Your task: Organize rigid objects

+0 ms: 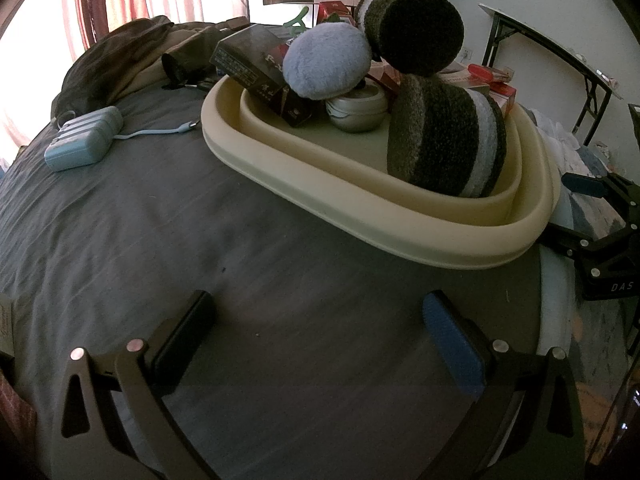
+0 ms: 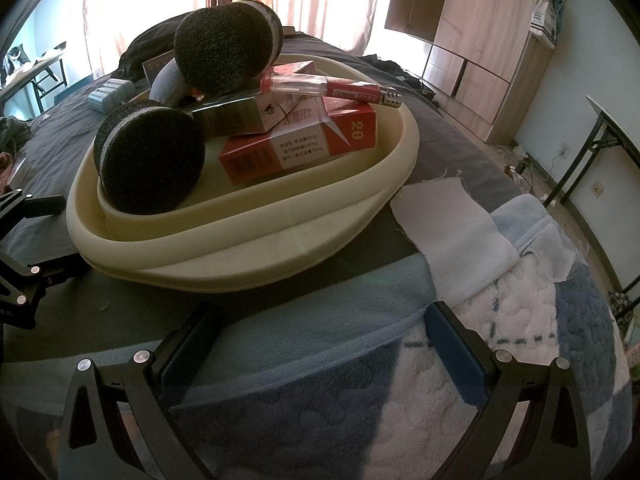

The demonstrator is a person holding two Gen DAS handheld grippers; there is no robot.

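Note:
A cream oval basin (image 1: 352,196) sits on the bed; it also shows in the right wrist view (image 2: 256,256). It holds two dark round sponges (image 1: 444,140) (image 2: 150,158), a blue puff (image 1: 326,60), a dark box (image 1: 248,62), a silver round case (image 1: 358,110), red cartons (image 2: 300,142) and a red lighter (image 2: 332,86). My left gripper (image 1: 320,340) is open and empty over the grey sheet, short of the basin. My right gripper (image 2: 320,344) is open and empty over the blue blanket, short of the basin's near rim.
A light blue power bank (image 1: 84,138) with a cable lies on the grey sheet (image 1: 160,240) to the left. A white cloth (image 2: 452,232) lies right of the basin. Dark clothes (image 1: 132,52) are piled at the far end. Folding tables (image 2: 608,140) stand by the wall.

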